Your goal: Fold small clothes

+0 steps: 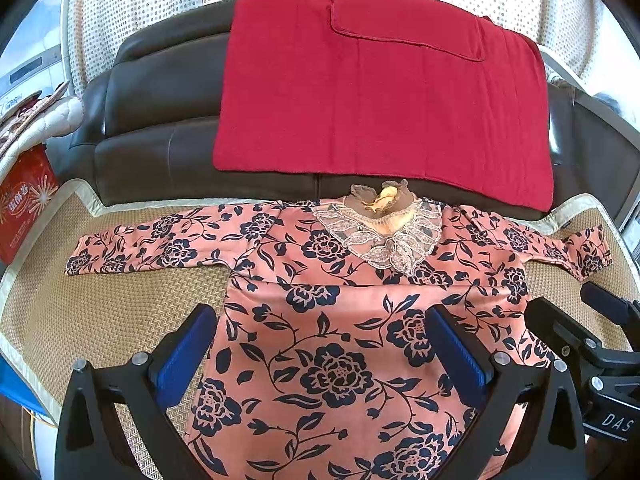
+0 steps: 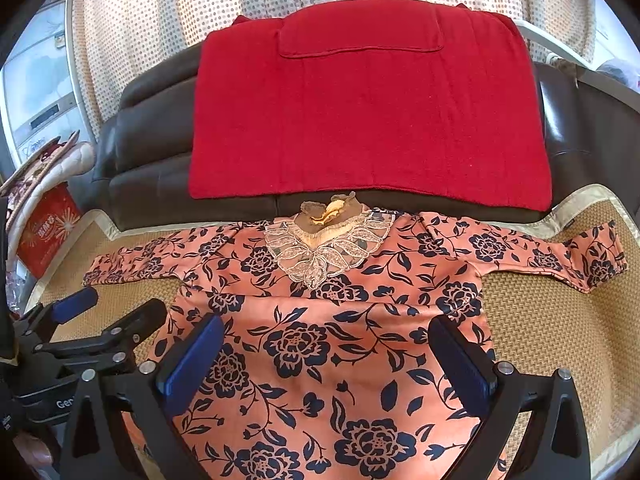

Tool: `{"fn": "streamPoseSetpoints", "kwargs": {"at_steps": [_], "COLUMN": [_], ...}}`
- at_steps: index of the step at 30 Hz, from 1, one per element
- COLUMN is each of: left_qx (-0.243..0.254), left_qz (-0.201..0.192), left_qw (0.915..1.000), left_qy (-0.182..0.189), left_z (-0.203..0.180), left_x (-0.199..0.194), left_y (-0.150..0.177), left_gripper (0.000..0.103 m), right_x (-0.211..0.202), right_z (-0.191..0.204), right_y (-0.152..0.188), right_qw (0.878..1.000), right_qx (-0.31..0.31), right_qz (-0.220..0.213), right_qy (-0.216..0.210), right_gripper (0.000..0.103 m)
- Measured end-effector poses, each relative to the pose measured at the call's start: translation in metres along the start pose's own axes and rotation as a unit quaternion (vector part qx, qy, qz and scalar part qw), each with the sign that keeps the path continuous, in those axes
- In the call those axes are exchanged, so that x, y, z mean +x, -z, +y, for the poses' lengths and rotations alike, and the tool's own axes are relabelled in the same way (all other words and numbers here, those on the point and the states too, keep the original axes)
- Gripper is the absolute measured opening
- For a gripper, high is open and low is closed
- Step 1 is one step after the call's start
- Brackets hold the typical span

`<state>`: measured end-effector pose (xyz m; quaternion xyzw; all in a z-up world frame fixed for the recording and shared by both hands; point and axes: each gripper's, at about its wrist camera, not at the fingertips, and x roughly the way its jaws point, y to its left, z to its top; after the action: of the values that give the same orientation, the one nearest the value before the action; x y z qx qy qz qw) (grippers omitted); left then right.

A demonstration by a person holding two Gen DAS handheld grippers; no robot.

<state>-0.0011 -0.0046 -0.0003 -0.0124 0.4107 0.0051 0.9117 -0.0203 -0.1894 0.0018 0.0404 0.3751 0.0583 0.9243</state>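
Observation:
A small pink top with dark blue flowers [image 1: 340, 320] [image 2: 332, 340] lies flat on a woven mat, both sleeves spread out to the sides and a lace collar [image 1: 380, 236] [image 2: 324, 248] at the far end. My left gripper [image 1: 320, 320] hovers open over the top's lower left part, its blue pads wide apart with nothing between them. My right gripper [image 2: 328, 332] is open too, above the lower right part of the top. Each gripper shows at the edge of the other's view, the right one [image 1: 592, 320] and the left one [image 2: 108, 312].
The woven mat [image 1: 120, 312] [image 2: 560, 320] covers a seat with a pale border. Behind it a dark leather backrest [image 1: 160, 120] carries a red cloth [image 1: 380, 92] [image 2: 368, 112]. A red box [image 1: 24, 204] stands at the left. Dotted curtains hang behind.

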Motion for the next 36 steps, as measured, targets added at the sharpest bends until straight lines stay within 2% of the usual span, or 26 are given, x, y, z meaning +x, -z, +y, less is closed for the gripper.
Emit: {"fn": "streamPoseSetpoints", "kwargs": {"at_steps": [16,18,20,24,26,28,29,30,31,32,33,36], "left_qx": [0.004,0.002,-0.003,-0.026,-0.040,-0.055,-0.061,-0.065,-0.069,-0.073,-0.083,-0.097], "left_qz": [-0.002,0.006,0.022,0.067,0.084,0.096,0.097,0.096,0.099,0.096,0.091,0.088], "left_qw": [1.0000,1.0000,0.9998,0.9971,0.9948,0.9921,0.9911,0.9901,0.9888,0.9879,0.9872,0.9852], "left_qy": [0.004,0.006,0.002,-0.025,-0.040,-0.058,-0.067,-0.078,-0.089,-0.098,-0.101,-0.110], "left_z": [-0.003,0.002,0.011,0.041,0.057,0.074,0.083,0.091,0.097,0.103,0.109,0.117], "left_x": [0.012,0.020,0.034,0.072,0.085,0.096,0.099,0.102,0.104,0.106,0.109,0.111], "left_y": [-0.001,0.003,0.009,0.028,0.034,0.039,0.040,0.041,0.042,0.041,0.041,0.039], "left_gripper": [0.103,0.103,0.103,0.103,0.103,0.103,0.103,0.103,0.103,0.103,0.103,0.103], "right_x": [0.009,0.011,0.017,0.034,0.040,0.040,0.039,0.038,0.039,0.040,0.042,0.052], "right_z": [-0.007,-0.017,-0.041,-0.139,-0.218,-0.295,-0.337,-0.362,-0.402,-0.424,-0.442,-0.476], "right_y": [0.000,0.002,0.008,0.029,0.038,0.045,0.048,0.049,0.050,0.048,0.043,0.016], "right_qw": [1.000,1.000,0.998,0.983,0.964,0.938,0.921,0.911,0.895,0.887,0.882,0.884], "right_qx": [0.003,0.013,0.041,0.170,0.261,0.346,0.388,0.410,0.439,0.451,0.455,0.417], "right_qz": [0.004,0.003,0.015,0.031,0.019,-0.010,-0.031,-0.043,-0.055,-0.056,-0.053,-0.048], "right_qy": [-0.007,-0.018,-0.050,-0.058,-0.040,-0.009,0.013,0.026,0.058,0.084,0.113,0.207], "right_gripper": [0.103,0.103,0.103,0.102,0.102,0.098,0.092,0.084,0.079,0.071,0.069,0.069]}}
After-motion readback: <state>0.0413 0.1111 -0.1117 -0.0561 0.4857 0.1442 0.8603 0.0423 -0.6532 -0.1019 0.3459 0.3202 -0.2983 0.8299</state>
